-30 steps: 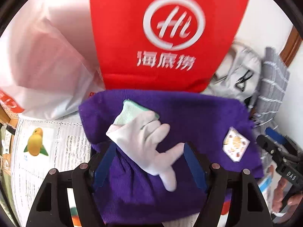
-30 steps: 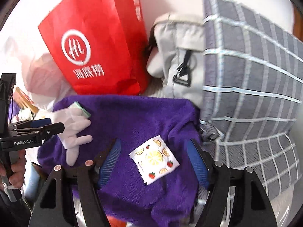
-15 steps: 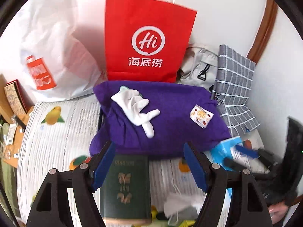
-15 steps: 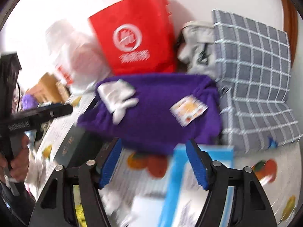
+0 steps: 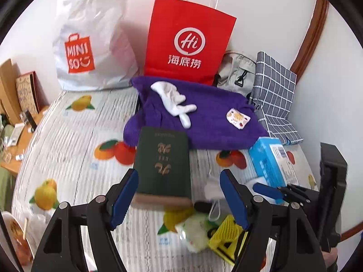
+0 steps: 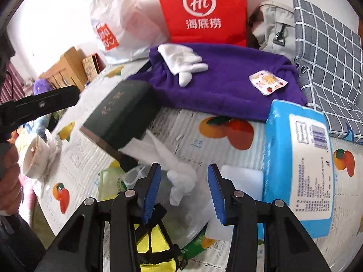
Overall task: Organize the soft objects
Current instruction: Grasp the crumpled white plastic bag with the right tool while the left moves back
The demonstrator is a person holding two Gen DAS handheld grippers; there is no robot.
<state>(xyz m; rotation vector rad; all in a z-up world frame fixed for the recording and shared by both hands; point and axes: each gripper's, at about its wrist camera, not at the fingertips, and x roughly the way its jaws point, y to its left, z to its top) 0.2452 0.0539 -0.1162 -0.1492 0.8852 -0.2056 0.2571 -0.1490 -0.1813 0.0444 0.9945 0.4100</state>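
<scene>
A purple towel (image 5: 204,122) lies folded on the fruit-print bed sheet, with a white glove (image 5: 174,99) and a small fruit-print sachet (image 5: 238,117) on top; the towel also shows in the right wrist view (image 6: 226,86). A second white glove (image 6: 179,172) lies crumpled on the sheet. My right gripper (image 6: 183,192) is open, low over that glove, its fingers either side of it. My left gripper (image 5: 179,197) is open and empty, held back over the near end of a dark green book (image 5: 163,161).
A red paper bag (image 5: 188,43), a white Miniso bag (image 5: 90,45), a grey backpack (image 5: 238,72) and a checked cushion (image 5: 274,90) line the wall. A blue tissue pack (image 6: 297,165) lies right. A yellow item (image 5: 226,235) and a green packet (image 5: 195,231) lie near.
Both grippers pulled back from the purple towel, toward the near side of the bed. The right gripper dropped over the second white glove and narrowed. The glove and sachet stay on the towel.
</scene>
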